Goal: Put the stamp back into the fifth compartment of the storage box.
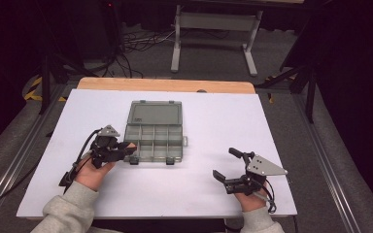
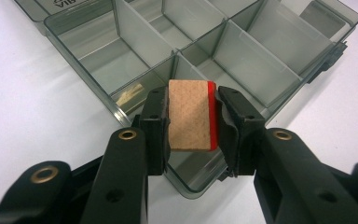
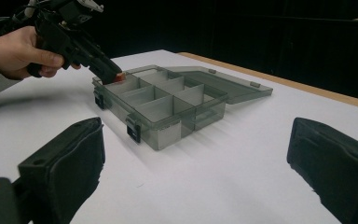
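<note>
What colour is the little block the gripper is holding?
The block is tan with a fine dimpled texture and a red edge, seen best in the left gripper view.

Take the compartment box (image 1: 154, 143) as your landmark. Its lid (image 1: 155, 113) lies flat behind it, so nothing blocks you from above, and the upright dividers (image 2: 235, 28) split the tray into narrow cells. Your left gripper (image 1: 126, 148) holding the small block (image 2: 189, 115) hangs over the box's near-left corner. Right of the box, the white table (image 1: 209, 121) lies bare up to your right gripper (image 1: 226, 167).
</note>
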Motion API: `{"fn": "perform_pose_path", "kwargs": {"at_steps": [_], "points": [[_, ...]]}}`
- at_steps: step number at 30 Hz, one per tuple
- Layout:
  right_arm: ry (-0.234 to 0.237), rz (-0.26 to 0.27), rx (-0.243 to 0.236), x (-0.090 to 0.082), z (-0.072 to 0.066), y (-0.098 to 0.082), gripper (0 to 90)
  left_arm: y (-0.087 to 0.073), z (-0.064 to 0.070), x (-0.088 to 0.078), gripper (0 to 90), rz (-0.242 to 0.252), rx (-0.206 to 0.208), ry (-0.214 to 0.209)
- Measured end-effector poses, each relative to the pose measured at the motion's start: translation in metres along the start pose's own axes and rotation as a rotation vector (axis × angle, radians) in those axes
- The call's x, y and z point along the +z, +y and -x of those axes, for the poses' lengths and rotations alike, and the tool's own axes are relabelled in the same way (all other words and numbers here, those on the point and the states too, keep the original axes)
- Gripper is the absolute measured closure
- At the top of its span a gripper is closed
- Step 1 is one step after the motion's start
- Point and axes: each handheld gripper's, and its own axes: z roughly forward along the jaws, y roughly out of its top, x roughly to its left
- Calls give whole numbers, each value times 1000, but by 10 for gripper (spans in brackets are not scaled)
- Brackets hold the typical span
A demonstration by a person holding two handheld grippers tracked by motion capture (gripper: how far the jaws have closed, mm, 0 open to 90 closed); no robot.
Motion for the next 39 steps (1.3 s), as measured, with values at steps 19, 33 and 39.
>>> {"fn": "perform_pose_path", "kwargs": {"at_steps": [19,33,39], "points": [[2,-1,0,1,0,0,48,4,4,-11,180,97,41,-56],[4,2,-3,2,0,0,48,7,9,-34,65,203,53,-136],[8,2,-1,3,1,1,48,6,14,-44,41,264,91,-123]]}}
